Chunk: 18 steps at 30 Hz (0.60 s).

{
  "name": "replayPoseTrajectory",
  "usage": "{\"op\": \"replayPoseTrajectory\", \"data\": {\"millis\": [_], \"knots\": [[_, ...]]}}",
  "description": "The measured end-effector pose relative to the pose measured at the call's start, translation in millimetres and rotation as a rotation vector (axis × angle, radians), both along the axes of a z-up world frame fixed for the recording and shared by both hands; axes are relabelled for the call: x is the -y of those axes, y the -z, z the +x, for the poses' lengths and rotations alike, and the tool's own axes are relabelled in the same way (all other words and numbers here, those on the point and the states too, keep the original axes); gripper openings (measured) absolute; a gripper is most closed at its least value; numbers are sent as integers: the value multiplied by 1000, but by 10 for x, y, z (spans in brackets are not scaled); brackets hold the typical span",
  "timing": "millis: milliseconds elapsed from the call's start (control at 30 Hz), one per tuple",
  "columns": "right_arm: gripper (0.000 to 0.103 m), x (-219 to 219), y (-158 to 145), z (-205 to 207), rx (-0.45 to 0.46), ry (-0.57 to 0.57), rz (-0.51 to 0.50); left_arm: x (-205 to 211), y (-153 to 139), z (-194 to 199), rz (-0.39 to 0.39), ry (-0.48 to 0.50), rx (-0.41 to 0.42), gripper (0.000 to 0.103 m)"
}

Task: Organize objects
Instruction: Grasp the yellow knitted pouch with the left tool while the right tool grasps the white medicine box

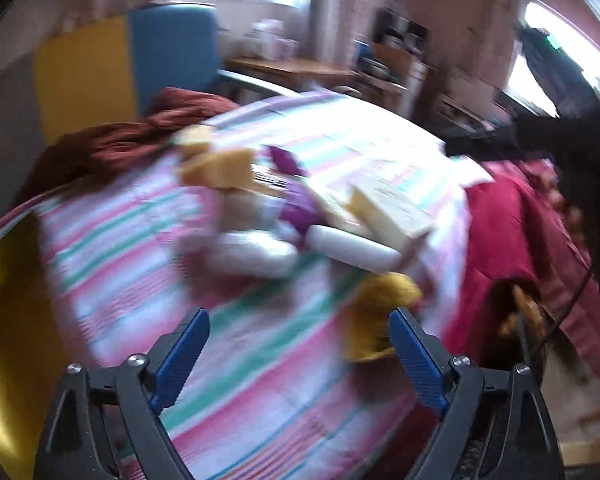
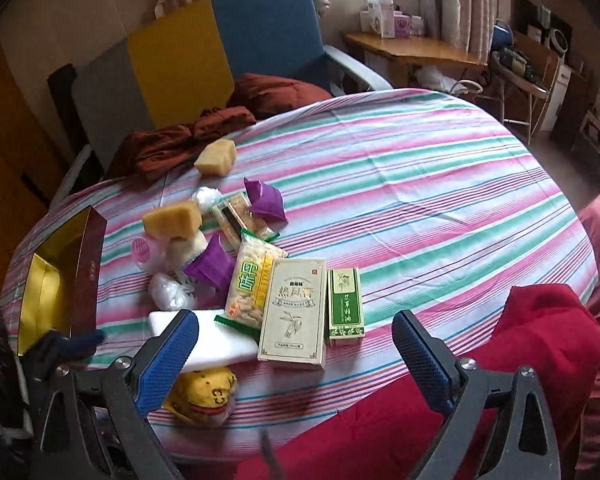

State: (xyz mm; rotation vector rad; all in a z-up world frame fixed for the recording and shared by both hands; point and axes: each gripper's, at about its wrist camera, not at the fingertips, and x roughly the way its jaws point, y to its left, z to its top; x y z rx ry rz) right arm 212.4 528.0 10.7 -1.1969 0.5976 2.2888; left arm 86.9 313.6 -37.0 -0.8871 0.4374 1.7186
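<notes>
Table [image 2: 440, 184]: round, under a cloth striped pink, green and white; the clutter sits toward its left and near edges.
Red cloth [image 2: 532, 344]: draped over the near right edge.
Brown cloth [image 2: 168, 140]: bunched at the far left edge, by the blue chair [image 2: 268, 28].
Gold-lined box [image 2: 60, 276]: open, maroon outside, at the left edge.
Cream carton [image 2: 294, 314]: flat near the near edge, touching the green carton [image 2: 345, 306] on its right.
Snack packet [image 2: 250, 284]: against the cream carton's left side.
White block [image 2: 220, 340]: at the near edge, partly behind the right gripper's left finger.
Yellow toy [image 2: 204, 394]: at the near edge, just below the white block.
Sponges: 2 yellow ones, 1 [image 2: 216, 158] near the brown cloth, 1 [image 2: 172, 218] nearer the box.
Purple wrappers: 2, [image 2: 266, 200] and [image 2: 212, 266], among the small items.
Right gripper [image 2: 296, 354]: jaws spread wide, nothing between them, above the near edge.
Left gripper [image 1: 300, 354]: jaws spread apart, only striped cloth between them; this view is badly blurred.
</notes>
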Motion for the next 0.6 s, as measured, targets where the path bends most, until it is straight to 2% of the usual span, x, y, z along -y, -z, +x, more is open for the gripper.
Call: {"op": "replayPoseTrajectory", "data": {"millis": [67,133,267,333,367,467,600], "knots": [[99,3,15,-13,11,-9,-1,-128,61,121,-13,50,14,85],[99,-12,39,-15,18,-10,1,-252,115,239,-23,85,18,85],[99,-74,83,-10,20,7,-11,-408,237,256,-48,86,76,85],[99,-113,117,-36,31,13,-12,-481,293,280,-60,91,88,81],[99,-131,136,-46,35,14,-15,-529,356,267,-64,97,92,77],[99,-176,217,-105,58,10,-30,-566,437,275,-62,135,140,49],[92,-163,346,-276,131,-27,-32,-451,414,257,-35,141,142,36]]}}
